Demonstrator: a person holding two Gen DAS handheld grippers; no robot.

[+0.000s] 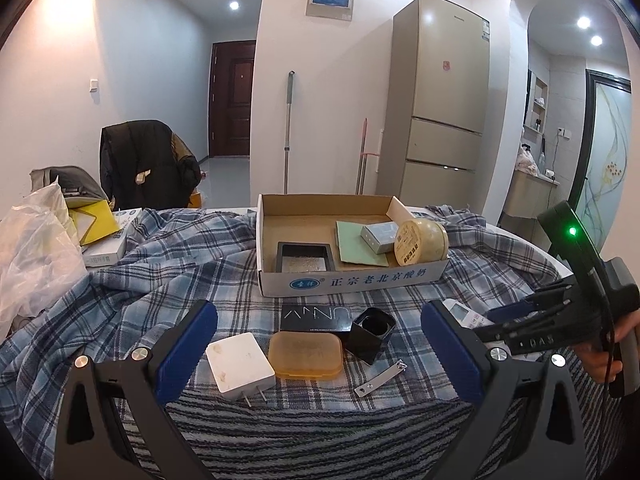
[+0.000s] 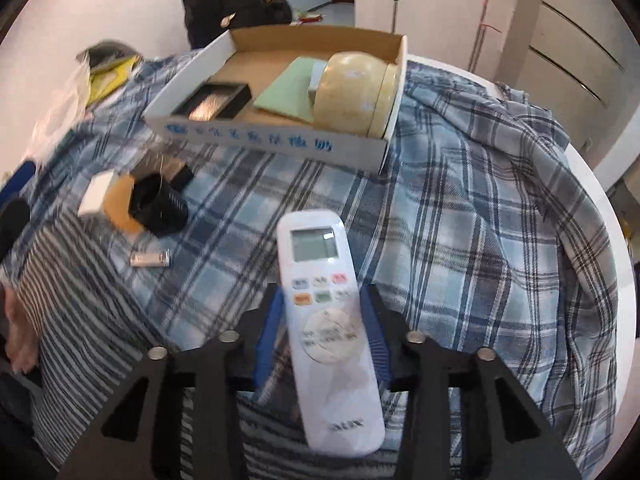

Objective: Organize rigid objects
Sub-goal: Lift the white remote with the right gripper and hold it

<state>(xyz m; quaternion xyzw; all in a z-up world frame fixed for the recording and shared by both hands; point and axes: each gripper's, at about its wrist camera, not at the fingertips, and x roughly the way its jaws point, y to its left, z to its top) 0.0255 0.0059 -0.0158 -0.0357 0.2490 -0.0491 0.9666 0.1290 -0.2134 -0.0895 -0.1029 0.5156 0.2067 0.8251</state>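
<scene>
I am seeing the cardboard box (image 2: 276, 142) waiting in the upper middle of the frame, while my left gripper (image 1: 320, 356) is standing wide over small items. My right gripper (image 2: 325, 344) is clamping the white remote (image 2: 326, 320) at lower centre by its long edges; it is looking light, stiff and slippery, so I am holding near the middle.

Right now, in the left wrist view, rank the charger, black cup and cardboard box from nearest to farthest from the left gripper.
1. Charger, between the left gripper's fingers, left of centre.
2. Black cup, behind, right of centre.
3. Cardboard box, farthest, at the back.

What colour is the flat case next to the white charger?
Translucent amber-orange case; left wrist view shows it best.
</scene>
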